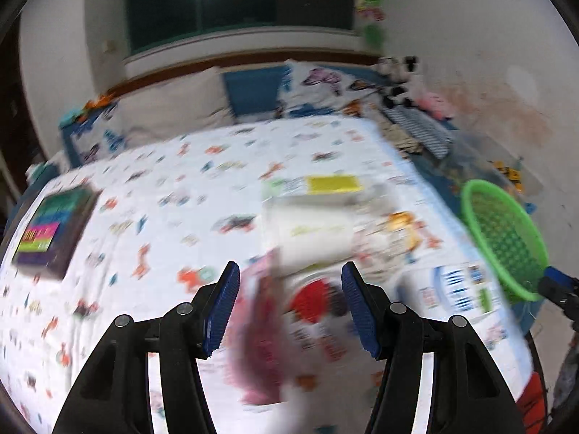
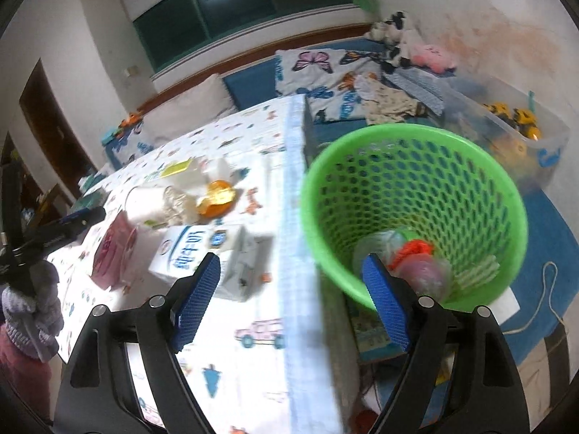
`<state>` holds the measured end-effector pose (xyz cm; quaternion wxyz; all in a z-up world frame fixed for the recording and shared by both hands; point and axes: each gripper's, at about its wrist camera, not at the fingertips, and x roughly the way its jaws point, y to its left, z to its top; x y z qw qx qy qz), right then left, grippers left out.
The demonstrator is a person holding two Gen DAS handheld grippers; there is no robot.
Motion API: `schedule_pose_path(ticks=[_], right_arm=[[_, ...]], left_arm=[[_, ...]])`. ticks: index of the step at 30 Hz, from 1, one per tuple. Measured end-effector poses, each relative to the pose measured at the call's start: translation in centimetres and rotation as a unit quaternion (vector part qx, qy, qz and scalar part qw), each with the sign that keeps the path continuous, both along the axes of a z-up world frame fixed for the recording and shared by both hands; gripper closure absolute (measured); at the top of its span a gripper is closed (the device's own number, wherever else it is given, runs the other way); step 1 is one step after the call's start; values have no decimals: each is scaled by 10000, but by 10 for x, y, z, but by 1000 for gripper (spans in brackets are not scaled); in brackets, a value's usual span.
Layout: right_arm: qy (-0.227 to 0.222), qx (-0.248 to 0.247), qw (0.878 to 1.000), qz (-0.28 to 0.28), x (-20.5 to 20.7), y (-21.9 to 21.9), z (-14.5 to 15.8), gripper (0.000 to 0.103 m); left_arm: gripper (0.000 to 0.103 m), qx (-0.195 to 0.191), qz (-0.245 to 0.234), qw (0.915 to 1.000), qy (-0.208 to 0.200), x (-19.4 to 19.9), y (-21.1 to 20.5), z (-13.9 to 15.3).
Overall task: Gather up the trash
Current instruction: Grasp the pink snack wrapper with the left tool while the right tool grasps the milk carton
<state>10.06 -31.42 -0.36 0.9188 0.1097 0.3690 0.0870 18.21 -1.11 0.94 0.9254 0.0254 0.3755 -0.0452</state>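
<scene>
**A:** Looking at your hands, both are free. Your right gripper (image 2: 291,300) has its fingers wide apart with nothing between them, and it hangs over the table edge (image 2: 295,217), beside the green basket (image 2: 311,195). Your left gripper (image 1: 289,303) is spread too, with nothing pinched. The pink packet (image 1: 260,329) and a red-and-white wrapper (image 1: 313,298) show blurry behind its gap.

**B:** Where is the trash?

**A:** Some is in the basket already: a clear bag with something orange (image 2: 412,256). The rest is on the table: the milk carton (image 2: 202,253), a white bottle (image 2: 152,204), an orange wrapper (image 2: 217,199) and the pink packet.

**B:** What can go wrong?

**A:** The left view is smeared, so I think you are going fast. You could miss the packet, or push it and the carton around. The carton sits near the edge, so a bump could knock it to the floor. The basket leans, and I guess a hit on its rim could tip it.

**B:** Is there room?

**A:** Yes. The middle of the cloth (image 1: 163,181) is open, with a dark book (image 1: 54,231) far off on the left side. Your two grippers are close, so watch they don't bump.
</scene>
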Motion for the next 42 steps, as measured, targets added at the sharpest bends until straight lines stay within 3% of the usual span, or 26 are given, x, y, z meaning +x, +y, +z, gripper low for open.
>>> schedule_pose_path(ticks=[7,12,15,20,29,33,37,42], right_arm=[[94,-279,9968,741,17,36,-4,19],[157,-719,9846,1583,36,63,-3,17],[237,-1063,9710,2127,49,81,-6,16],[362,-1694,9371,3032,65,107,-15,16],[602,-2337,8751,4196,85,139,-34,16],[777,-2527,8553,4456,94,148,-48,16],[937,-2569,8473,4554,98,150,-59,18],[875,-2503,8551,4454,94,146,-57,23]], left_arm=[[46,-206,242,9983,488,3,36,-28],[46,-324,199,9971,661,6,41,-38],[46,-386,155,9964,744,8,43,-42],[46,-540,112,9947,872,14,48,-47],[46,-587,-83,9934,985,19,47,-48],[46,-598,-145,9924,1062,21,46,-49],[46,-527,-214,9926,1069,23,44,-49],[46,-474,-236,9925,1100,27,44,-52]])
